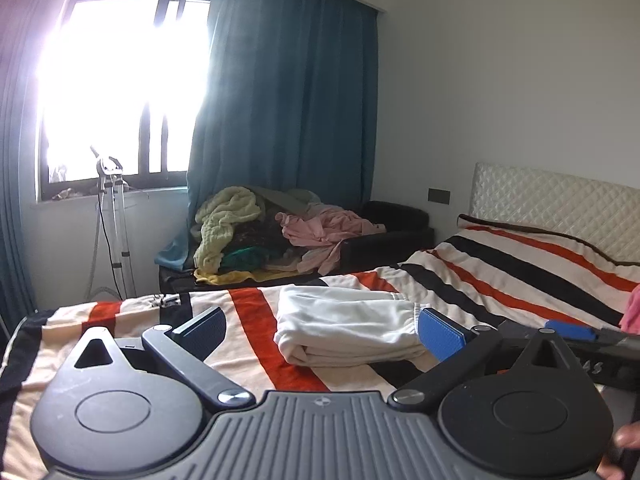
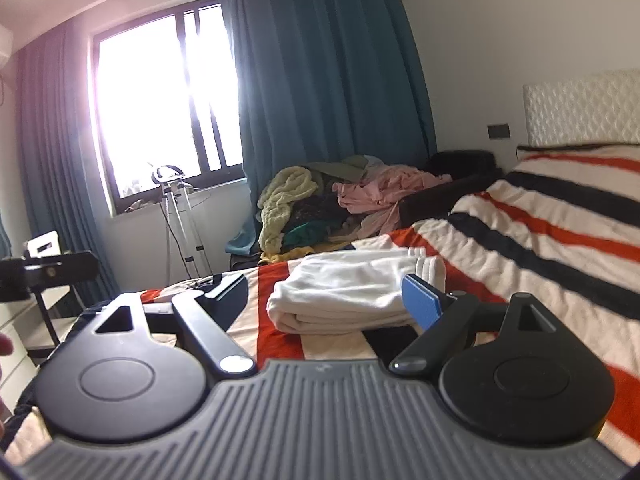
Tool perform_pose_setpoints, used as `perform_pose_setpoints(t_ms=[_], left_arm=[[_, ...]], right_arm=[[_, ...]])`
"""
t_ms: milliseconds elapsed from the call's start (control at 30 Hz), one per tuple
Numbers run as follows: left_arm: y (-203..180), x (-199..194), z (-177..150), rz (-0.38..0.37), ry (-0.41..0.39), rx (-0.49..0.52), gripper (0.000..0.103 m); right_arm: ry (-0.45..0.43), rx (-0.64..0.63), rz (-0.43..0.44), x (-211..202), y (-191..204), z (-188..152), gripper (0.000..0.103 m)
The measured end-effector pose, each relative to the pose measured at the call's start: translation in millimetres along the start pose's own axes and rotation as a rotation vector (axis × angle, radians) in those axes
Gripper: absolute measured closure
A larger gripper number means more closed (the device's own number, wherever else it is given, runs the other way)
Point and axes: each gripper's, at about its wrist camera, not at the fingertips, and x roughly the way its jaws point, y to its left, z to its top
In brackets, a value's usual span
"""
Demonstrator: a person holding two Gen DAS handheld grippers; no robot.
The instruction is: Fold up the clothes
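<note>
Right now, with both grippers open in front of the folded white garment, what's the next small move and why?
Probably turn toward the clothes pile for another piece: the white garment already lies folded on the bed, and the left gripper and right gripper hold nothing.

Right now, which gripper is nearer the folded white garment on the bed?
Right, narrowly. The right gripper sits just short of the folded white garment, open jaws framing it; the left gripper faces it from slightly farther back.

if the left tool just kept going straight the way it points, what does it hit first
Most likely the folded white garment on the striped bed. It lies straight ahead of the open left tool, whose fingers straddle its width; depth is hard to judge.
</note>
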Motion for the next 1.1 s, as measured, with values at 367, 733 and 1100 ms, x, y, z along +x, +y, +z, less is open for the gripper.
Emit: perform_pose_setpoints(t_ms=[367, 733, 1100], left_arm=[[10.6, 35.3, -39.4, 0.005, 0.065, -0.002, 0.000], [19.9, 47.4, -54.4, 0.000, 0.061, -0.032, 0.000], [18.1, 49.7, -58.0, 0.015, 0.072, -0.032, 0.000]], right_arm=[[0.025, 0.018, -0.030, 19.8, -4.6, -31.2, 0.018], [0.035, 0.007, -0.080, 32.6, -1.4, -48.5, 0.018], [0.041, -0.014, -0.094, 37.4, 4.8, -53.7, 0.018]])
